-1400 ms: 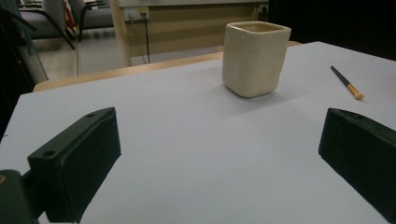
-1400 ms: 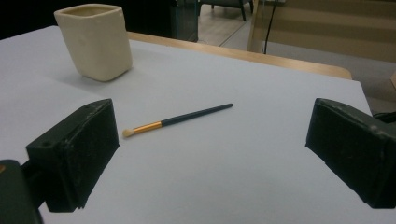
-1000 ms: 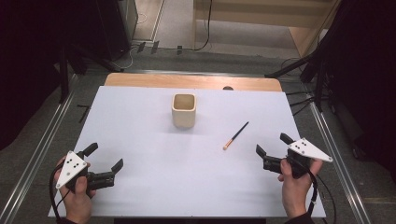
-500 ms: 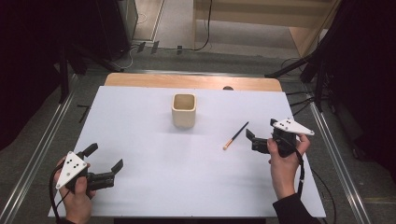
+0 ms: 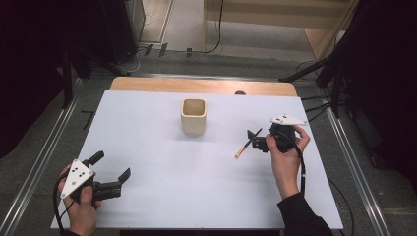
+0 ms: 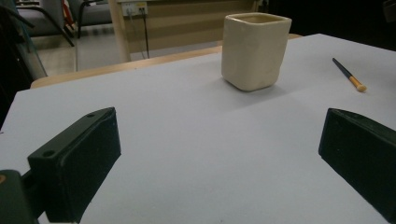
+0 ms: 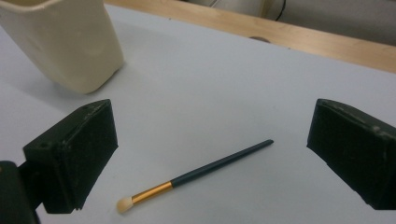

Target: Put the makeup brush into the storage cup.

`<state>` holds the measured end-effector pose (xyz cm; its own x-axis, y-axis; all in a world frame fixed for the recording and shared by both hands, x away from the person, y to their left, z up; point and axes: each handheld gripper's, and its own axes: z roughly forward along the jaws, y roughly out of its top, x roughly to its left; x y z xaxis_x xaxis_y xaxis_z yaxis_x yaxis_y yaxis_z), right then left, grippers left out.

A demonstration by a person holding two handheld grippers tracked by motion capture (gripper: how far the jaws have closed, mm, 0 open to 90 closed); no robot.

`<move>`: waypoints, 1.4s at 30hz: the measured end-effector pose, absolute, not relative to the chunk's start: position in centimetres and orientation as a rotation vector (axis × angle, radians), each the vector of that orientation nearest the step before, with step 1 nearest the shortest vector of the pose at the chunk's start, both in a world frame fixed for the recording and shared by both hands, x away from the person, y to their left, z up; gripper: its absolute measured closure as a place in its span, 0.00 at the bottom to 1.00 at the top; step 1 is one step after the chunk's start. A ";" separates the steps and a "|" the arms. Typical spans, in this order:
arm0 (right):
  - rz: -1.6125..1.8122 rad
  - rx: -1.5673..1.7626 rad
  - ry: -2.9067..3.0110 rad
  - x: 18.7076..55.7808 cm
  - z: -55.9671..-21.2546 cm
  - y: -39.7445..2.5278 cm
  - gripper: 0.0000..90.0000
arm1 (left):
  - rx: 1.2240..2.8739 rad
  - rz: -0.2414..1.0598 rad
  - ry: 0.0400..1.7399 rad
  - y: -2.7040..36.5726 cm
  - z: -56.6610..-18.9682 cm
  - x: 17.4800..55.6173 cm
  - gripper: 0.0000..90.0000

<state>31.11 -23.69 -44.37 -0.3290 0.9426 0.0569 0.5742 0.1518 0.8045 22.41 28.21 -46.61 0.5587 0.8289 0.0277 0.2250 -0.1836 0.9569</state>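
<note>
White table (image 5: 162, 196), right tongs (image 5: 255, 139) wide over brush (image 5: 248, 143)

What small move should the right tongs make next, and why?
Probably lower the right tongs straight down over the brush and then close. Their jaws stand open on either side of its dark handle, and the brush lies flat on the white table, apart from the cream cup. The left tongs sit idle.

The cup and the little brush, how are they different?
The cup stands upright; the brush lies flat. The cup is cream, wide and boxy; the brush is thin, with a dark handle, gold band and pale tip. Both sit untouched on the white table.
</note>
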 end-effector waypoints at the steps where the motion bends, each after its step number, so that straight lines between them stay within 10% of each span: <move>1: 1.035 1.449 1.987 31.5 -44.5 -23.5 0.02 | 1.709 0.694 0.888 28.2 -46.6 22.4 0.00; 22: 0.665 1.769 2.187 36.1 -47.0 -21.5 0.02 | 1.717 0.686 0.888 28.3 -46.7 22.4 0.00; 42: 0.382 1.871 2.250 36.4 -48.9 -19.9 0.41 | 1.715 0.678 0.895 28.3 -46.8 22.5 0.00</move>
<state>36.44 -19.90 -48.90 -0.1855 0.9825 0.0181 0.9334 0.1704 0.3158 22.55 28.27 -46.80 0.5616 0.8272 0.0166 0.2403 -0.1824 0.9534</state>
